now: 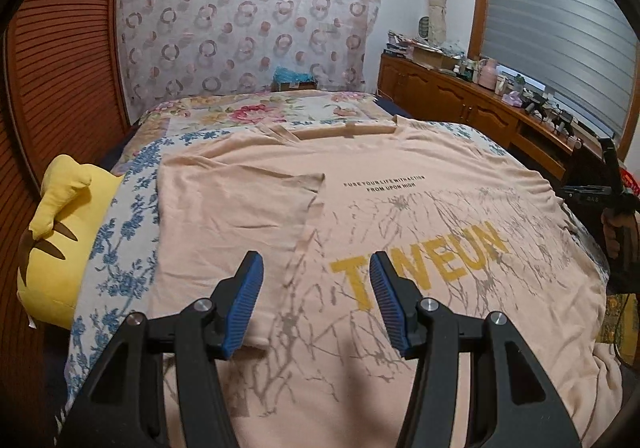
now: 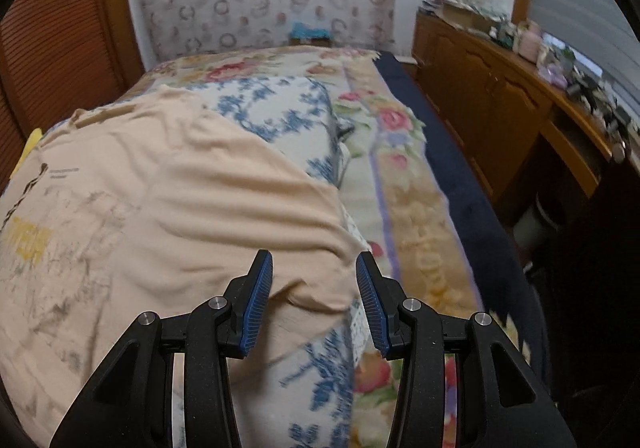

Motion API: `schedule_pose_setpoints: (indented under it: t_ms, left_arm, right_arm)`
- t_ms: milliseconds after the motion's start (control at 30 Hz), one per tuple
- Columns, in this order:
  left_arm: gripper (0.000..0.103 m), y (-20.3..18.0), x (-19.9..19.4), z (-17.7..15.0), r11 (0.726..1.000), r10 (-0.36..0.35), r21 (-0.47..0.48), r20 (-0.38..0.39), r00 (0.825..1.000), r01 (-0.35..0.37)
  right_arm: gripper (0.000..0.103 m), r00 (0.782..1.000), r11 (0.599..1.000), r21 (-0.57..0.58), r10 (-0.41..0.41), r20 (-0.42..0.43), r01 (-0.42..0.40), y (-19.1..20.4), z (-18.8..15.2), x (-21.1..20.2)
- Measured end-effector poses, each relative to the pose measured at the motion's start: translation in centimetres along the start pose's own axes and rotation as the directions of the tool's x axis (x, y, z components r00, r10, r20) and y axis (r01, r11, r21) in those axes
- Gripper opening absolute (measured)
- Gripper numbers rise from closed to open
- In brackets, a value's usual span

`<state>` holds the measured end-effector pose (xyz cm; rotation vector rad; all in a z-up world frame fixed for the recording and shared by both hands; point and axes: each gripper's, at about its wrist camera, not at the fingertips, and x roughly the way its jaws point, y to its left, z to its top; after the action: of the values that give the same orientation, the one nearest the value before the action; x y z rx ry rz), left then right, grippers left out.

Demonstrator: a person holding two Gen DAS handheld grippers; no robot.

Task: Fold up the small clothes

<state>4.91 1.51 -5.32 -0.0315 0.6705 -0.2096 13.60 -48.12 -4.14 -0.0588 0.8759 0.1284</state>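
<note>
Shirt: peach T-shirt (image 1: pixel 400 215) flat on bed (image 2: pixel 420 183), left sleeve folded in.
L claw: left gripper (image 1: pixel 316 304) half-wide, empty, above print.
R claw: right gripper (image 2: pixel 314 302) half-wide, empty, over right sleeve edge.
Risk: R pads may pinch floral sheet w/ sleeve, dragging both, skewing fold.

both wrist views look down bed (image 1: pixel 224 107) toward headboard; left over shirt (image 1: pixel 400 207) middle, right over its edge

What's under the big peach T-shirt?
The T-shirt lies on a blue-flowered sheet that shows around its edges. What is directly beneath its middle is covered.
</note>
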Motion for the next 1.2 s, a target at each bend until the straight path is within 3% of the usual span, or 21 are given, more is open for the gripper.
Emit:
schedule_pose_setpoints:
  t_ms: [233,367,467,600,833,1033,1200]
  left_arm:
    - [0.054,-1.0,0.5,-0.3,1.000,-0.009,0.024,-0.020,1.000,0.009]
    - [0.054,-1.4,0.7,-0.5,0.999,-0.013,0.033,-0.027,1.000,0.014]
    - [0.054,-1.7,0.8,-0.7,0.999,-0.011,0.039,-0.033,0.999,0.013]
    - [0.054,-1.7,1.2,-0.8,0.999,-0.005,0.040,-0.042,0.999,0.007]
    - [0.054,-1.9,1.7,-1.4,0.999,0.002,0.054,-0.063,0.998,0.001]
    - [0.054,-1.8,1.7,-1.4,0.999,0.004,0.054,-0.059,0.998,-0.001]
    - [0.054,-1.7,1.6,-1.4,0.999,0.002,0.046,-0.055,0.998,0.000]
  right_arm:
    - [0.044,0.993,0.987,0.109,0.119,-0.008,-0.118,-2.4,-0.9,0.6]
    - [0.044,0.989,0.984,0.108,0.146,-0.006,-0.144,-2.2,-1.1,0.3]
    - [0.031,0.988,0.985,0.074,0.156,-0.005,-0.155,-1.5,-1.1,-0.2]
    - [0.005,0.999,0.999,-0.002,0.041,0.027,-0.041,-0.3,-1.1,-0.7]
    - [0.002,0.990,0.998,-0.011,0.059,0.128,-0.058,0.6,0.4,-2.8]
    - [0.002,0.964,0.982,-0.111,0.170,0.204,-0.149,5.7,3.3,-5.9]
    - [0.002,0.927,0.932,-0.242,0.318,0.199,-0.268,13.1,5.6,-6.9]
